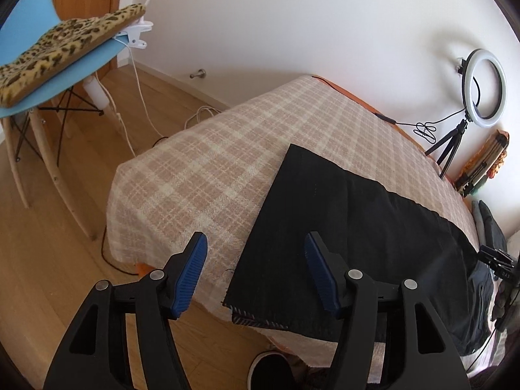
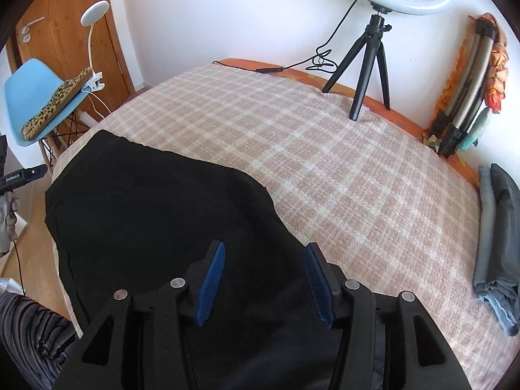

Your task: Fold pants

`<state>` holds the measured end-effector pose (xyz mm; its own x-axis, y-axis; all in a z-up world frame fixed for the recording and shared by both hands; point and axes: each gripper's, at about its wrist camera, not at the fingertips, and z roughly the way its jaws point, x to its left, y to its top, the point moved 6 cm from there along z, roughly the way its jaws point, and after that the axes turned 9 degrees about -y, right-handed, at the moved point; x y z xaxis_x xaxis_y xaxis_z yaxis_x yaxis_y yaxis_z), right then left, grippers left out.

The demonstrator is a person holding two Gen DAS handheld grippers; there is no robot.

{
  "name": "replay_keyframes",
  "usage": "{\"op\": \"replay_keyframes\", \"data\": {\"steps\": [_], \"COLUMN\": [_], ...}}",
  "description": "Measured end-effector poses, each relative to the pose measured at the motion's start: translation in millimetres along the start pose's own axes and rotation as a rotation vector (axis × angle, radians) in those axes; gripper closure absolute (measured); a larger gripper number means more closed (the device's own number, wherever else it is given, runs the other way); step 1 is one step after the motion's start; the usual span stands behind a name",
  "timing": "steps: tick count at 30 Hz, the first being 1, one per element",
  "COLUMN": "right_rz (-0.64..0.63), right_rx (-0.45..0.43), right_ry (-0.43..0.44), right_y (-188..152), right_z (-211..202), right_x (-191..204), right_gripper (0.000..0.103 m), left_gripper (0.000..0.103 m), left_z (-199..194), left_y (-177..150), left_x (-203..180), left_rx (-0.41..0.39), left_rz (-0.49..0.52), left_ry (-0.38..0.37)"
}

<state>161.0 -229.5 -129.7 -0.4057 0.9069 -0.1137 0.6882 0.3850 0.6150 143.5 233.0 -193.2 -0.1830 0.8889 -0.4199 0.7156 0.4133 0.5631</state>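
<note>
Black pants lie flat on the checked blanket covering the bed, near its front edge, leg end squared off toward the bed's corner, hem at the front edge showing a striped lining. In the right wrist view the pants spread under the gripper.

Left gripper: jaws apart, nothing between them, poised over the blanket edge and the hem corner, not touching cloth.

Right gripper: jaws apart, over the black fabric; pads not pressing on it as far as I can see.

Around: ring light on a tripod at the wall side of the bed, folded grey clothes at the right edge, blue chair with a leopard cushion and a clip lamp on the floor side.
</note>
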Motion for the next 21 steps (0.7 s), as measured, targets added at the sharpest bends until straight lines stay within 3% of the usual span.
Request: {"op": "replay_keyframes", "data": {"steps": [5,13,16,18,21], "right_rz": [0.096,0.510,0.661,0.741,0.807], "right_rx": [0.006,0.096,0.123,0.128,0.125], "right_ry": [-0.074,-0.199,-0.164,-0.124,-0.061], "right_y": [-53.7,-160.8,-191.7,-205.7,-214.9], "right_z": [-44.9,-91.2,-98.6,-100.5,-97.5], "right_x": [-28.6,-108.8,-127.2,-132.9,-133.1], "right_gripper": [0.049,0.048,0.047,0.037,0.037], "left_gripper": [0.041,0.041,0.041,0.040,0.040], "left_z": [1.5,2.8,8.1,11.5,15.3], "left_y": [-23.9,-52.4,-53.9,-53.3,-52.9], "left_x": [8.6,15.8,11.2,8.1,6.9], "left_rx": [0.025,0.031,0.035,0.034,0.031], "left_rz": [-0.101,-0.250,-0.296,-0.313,-0.342], "left_ry": [-0.051,-0.117,-0.169,-0.180,-0.199]}}
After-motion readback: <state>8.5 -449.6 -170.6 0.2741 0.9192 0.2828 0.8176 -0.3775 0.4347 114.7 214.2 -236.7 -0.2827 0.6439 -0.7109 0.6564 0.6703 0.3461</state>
